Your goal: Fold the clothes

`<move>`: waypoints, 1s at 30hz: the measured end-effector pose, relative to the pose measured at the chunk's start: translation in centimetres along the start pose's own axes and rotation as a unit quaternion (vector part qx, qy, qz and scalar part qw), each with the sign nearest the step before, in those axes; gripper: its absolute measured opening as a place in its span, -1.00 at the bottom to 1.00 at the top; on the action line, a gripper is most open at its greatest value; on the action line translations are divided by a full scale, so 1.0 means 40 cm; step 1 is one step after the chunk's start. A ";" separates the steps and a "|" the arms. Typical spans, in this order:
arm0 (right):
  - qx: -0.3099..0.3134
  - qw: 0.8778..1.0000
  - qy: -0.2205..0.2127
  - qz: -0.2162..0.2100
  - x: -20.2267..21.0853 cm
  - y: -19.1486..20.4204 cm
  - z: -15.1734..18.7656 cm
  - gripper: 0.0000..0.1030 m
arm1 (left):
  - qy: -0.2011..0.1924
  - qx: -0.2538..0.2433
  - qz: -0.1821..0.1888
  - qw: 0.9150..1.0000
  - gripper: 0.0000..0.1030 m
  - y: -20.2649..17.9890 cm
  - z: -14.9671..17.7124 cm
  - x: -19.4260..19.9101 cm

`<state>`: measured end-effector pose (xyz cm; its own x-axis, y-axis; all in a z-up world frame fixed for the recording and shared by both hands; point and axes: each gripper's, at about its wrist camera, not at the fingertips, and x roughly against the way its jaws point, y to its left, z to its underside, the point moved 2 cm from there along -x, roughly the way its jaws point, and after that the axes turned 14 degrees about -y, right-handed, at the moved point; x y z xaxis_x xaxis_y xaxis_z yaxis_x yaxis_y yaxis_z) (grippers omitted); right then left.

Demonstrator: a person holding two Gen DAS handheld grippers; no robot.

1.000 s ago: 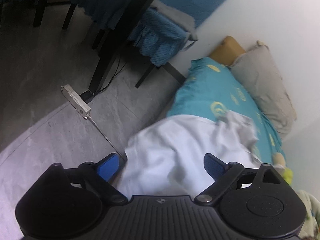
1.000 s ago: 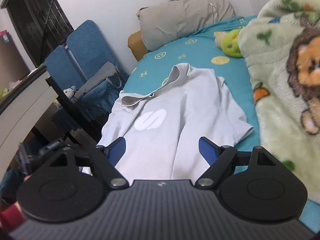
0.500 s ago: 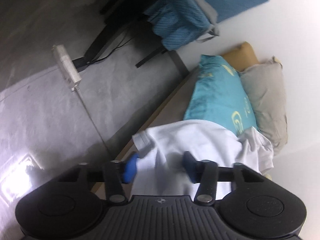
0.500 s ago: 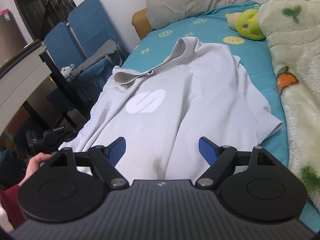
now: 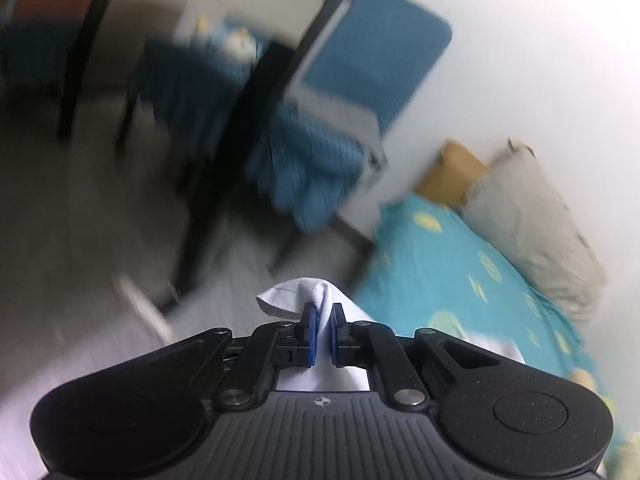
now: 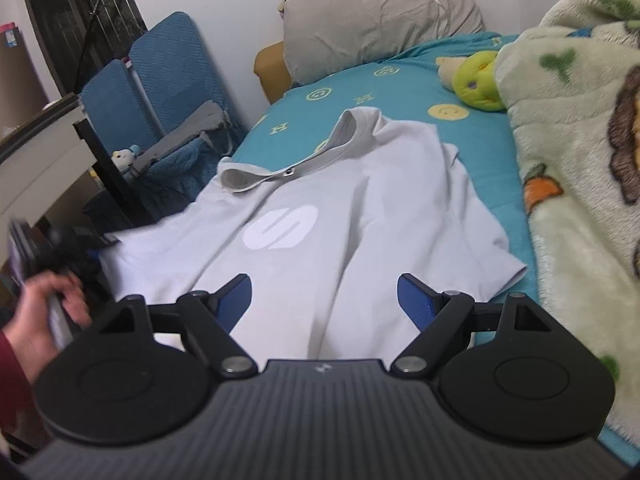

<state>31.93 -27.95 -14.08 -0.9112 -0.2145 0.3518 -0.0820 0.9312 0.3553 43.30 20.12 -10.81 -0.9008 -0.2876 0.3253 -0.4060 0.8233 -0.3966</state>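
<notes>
shirt: pale grey polo shirt (image 6: 328, 216) lies face up on the bed (image 6: 472, 136), collar toward the pillow (image 6: 376, 20), white logo on chest; its near-side sleeve runs off toward the bed edge.
left gripper (image 5: 322, 334): fingers pinched tight on a bunch of the shirt's cloth, prob. the sleeve end, which pokes up past the tips; rest of this view is blurred.
right gripper (image 6: 324, 296): fingers wide, nothing btwn them, hovering over the shirt's lower body, not touching as far as i can tell.
left hand (image 6: 44, 312): seen at the edge of the right cam, wrapped on its gripper handle beside the bed.
step: first fold, looks like sleeve/side being taken in.
next: carry the pinched cloth across onto the chest w/o dragging the whole shirt; right could pin the body or take the hem.
risk: thin cloth may slip.
</notes>
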 end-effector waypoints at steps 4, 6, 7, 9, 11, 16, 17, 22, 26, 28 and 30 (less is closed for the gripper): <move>0.008 1.000 -0.009 0.014 -0.012 -0.011 -0.007 0.58 | -0.013 -0.121 -0.079 0.989 -0.86 -0.050 -0.032 -0.083; 0.018 1.000 -0.014 0.021 -0.020 -0.016 -0.009 0.58 | 0.015 -0.160 -0.101 0.982 -0.85 -0.059 0.001 -0.131; 0.023 0.999 -0.016 0.025 -0.024 -0.021 -0.010 0.58 | 0.027 -0.168 -0.104 0.980 -0.83 -0.061 0.019 -0.148; 0.026 0.999 -0.018 0.035 -0.031 -0.031 -0.011 0.58 | 0.031 -0.155 -0.089 0.983 -0.67 -0.064 0.044 -0.146; 0.022 0.999 -0.015 0.039 -0.036 -0.041 -0.015 0.58 | 0.033 -0.151 -0.076 0.985 -0.29 -0.074 0.063 -0.126; 0.011 0.999 -0.034 0.036 -0.020 -0.049 -0.050 0.58 | 0.049 -0.141 -0.002 0.989 0.08 -0.104 0.062 0.021; 0.007 0.999 -0.039 0.032 -0.012 -0.050 -0.058 0.58 | 0.050 -0.140 0.012 0.989 0.21 -0.107 0.061 0.072; 0.005 0.998 -0.059 0.024 0.028 -0.046 -0.075 0.58 | 0.055 -0.161 0.069 0.983 0.36 -0.137 0.062 0.328; 0.011 0.997 -0.075 0.015 0.061 -0.031 -0.086 0.58 | 0.054 -0.184 0.102 0.976 0.52 -0.148 0.083 0.527; 0.019 0.996 -0.086 0.012 0.079 -0.020 -0.087 0.58 | 0.054 -0.182 0.120 0.974 0.52 -0.149 0.096 0.610; 0.026 0.995 -0.093 0.010 0.093 -0.015 -0.081 0.58 | 0.046 -0.177 0.139 0.973 0.62 -0.149 0.114 0.682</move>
<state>29.89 -30.26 -10.17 -0.9712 -0.1429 0.1908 -0.0802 0.9496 0.3029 20.46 5.12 -3.50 -0.9440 0.0028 0.3300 -0.0546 0.9848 -0.1646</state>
